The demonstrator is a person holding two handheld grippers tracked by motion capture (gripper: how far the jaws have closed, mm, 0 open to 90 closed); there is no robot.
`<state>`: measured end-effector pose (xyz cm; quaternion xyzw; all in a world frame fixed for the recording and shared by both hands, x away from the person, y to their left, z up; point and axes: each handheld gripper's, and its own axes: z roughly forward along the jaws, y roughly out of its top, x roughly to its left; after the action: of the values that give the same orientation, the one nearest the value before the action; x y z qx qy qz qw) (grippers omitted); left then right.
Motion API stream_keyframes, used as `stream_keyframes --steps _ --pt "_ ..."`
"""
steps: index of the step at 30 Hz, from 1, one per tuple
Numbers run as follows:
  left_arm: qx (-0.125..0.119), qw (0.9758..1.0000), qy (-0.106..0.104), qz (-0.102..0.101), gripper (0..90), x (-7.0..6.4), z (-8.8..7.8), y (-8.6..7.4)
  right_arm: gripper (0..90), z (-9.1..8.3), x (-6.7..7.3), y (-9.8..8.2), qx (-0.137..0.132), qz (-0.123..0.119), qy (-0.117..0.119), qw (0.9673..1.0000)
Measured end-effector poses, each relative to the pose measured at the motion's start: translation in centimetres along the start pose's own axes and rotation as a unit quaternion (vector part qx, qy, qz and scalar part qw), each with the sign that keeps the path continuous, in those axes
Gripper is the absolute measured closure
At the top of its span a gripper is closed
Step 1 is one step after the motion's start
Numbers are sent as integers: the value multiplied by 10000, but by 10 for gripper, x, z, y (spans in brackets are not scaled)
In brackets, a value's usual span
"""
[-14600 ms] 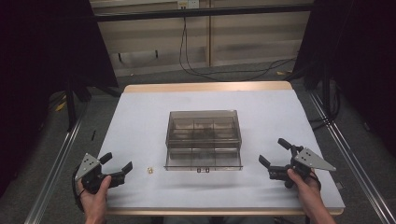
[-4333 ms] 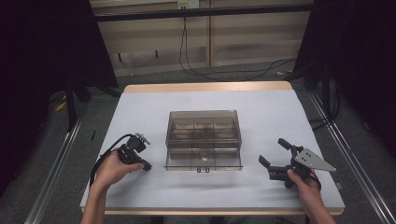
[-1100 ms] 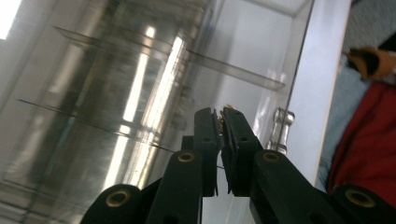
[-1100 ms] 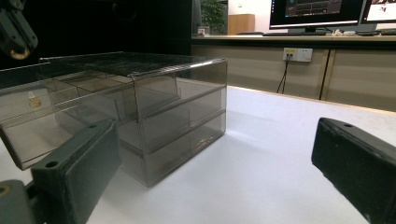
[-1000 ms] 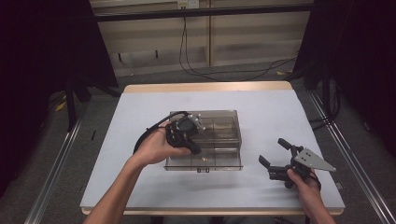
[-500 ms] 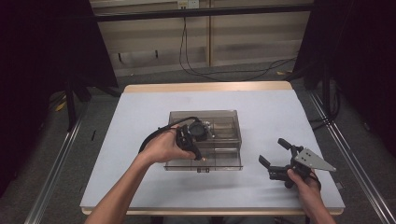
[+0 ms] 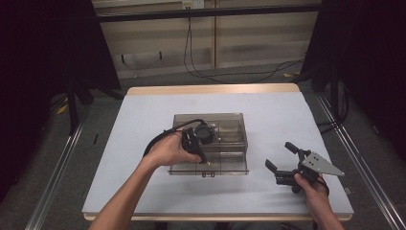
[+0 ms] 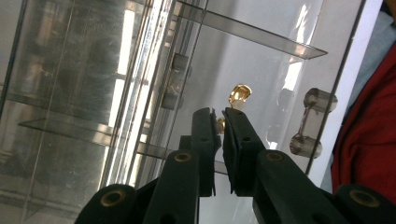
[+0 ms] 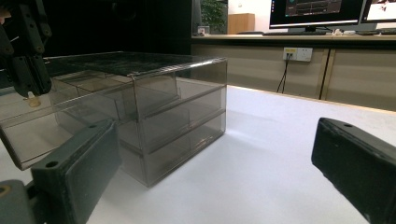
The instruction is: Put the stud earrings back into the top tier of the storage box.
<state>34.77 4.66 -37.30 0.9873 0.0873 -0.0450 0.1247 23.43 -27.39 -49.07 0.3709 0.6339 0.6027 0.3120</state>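
Observation:
A clear smoky plastic drawer box [image 7: 225, 125] stands mid-table with its bottom drawer [image 7: 230, 165] pulled out toward me. My left gripper [image 7: 203, 162] hangs over the drawer's left part, tips pointing down. Between its jaws, in the left gripper view, my left gripper [image 8: 219, 114] is shut on a small gold piece [image 8: 219, 125], whose reflection glints on the drawer floor [image 8: 239, 93]. The right gripper view shows the left gripper [image 9: 30, 93] above the drawer [image 9: 28, 135]. My right gripper [image 7: 280, 155] rests open and empty on the table, right of the box [image 9: 177, 107].
The drawer's clear handle [image 8: 308, 123] faces the table's front edge. White tabletop [image 7: 143, 115] lies bare around the box. Cables trail on the floor behind the table, and dark stands flank it on both sides.
My left gripper has moved from above the box's left top down and forward over the open drawer, carrying the gold piece. The right gripper has stayed put.

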Motion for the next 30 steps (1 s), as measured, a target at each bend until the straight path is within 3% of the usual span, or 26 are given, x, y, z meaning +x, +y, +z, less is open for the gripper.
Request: stream_keyframes --steps 6,7,10,12,15,19,21,22,23,25,27,28,29,30 --pt "-144 9999 -10 -94 783 2 -5 -2 6 0 0 0 -5 1 11 10000" --pt "-323 9993 -66 -184 758 4 -6 -5 6 0 0 0 0 -14 22 10000" --pt "-384 9990 -103 -224 730 5 -7 -7 5 0 0 0 -8 0 13 10000" --pt "-599 9976 -125 -320 704 7 -10 -13 6 0 0 0 -8 -3 13 10000" --pt "-737 9966 -190 -319 676 9 -14 -16 6 0 0 0 -2 -1 13 10000" --pt "-1025 9939 -218 -332 574 10 -19 -24 6 0 0 0 -7 7 13 10000" --pt "-1265 9912 -206 -336 494 7 -23 -31 6 0 0 0 -4 -12 21 10000" --pt "-1265 9912 -206 -336 463 7 -23 -31 6 0 0 0 -4 -12 21 10000" --pt "-1467 9885 -184 -315 448 5 -26 -35 6 0 0 0 -6 11 12 10000" --pt "-1613 9861 -115 -380 383 4 -28 -40 5 0 0 0 -5 -1 8 10000" --pt "-1901 9803 -4 -542 335 3 -31 -46 6 0 0 0 -4 1 8 10000" --pt "-1901 9803 -4 -542 310 3 -31 -46 5 0 0 0 -6 2 5 10000" --pt "-2037 9772 88 -588 281 4 -34 -53 6 0 0 0 -4 3 7 10000" --pt "-2091 9759 172 -592 267 5 -35 -56 6 0 0 0 -4 1 7 10000"
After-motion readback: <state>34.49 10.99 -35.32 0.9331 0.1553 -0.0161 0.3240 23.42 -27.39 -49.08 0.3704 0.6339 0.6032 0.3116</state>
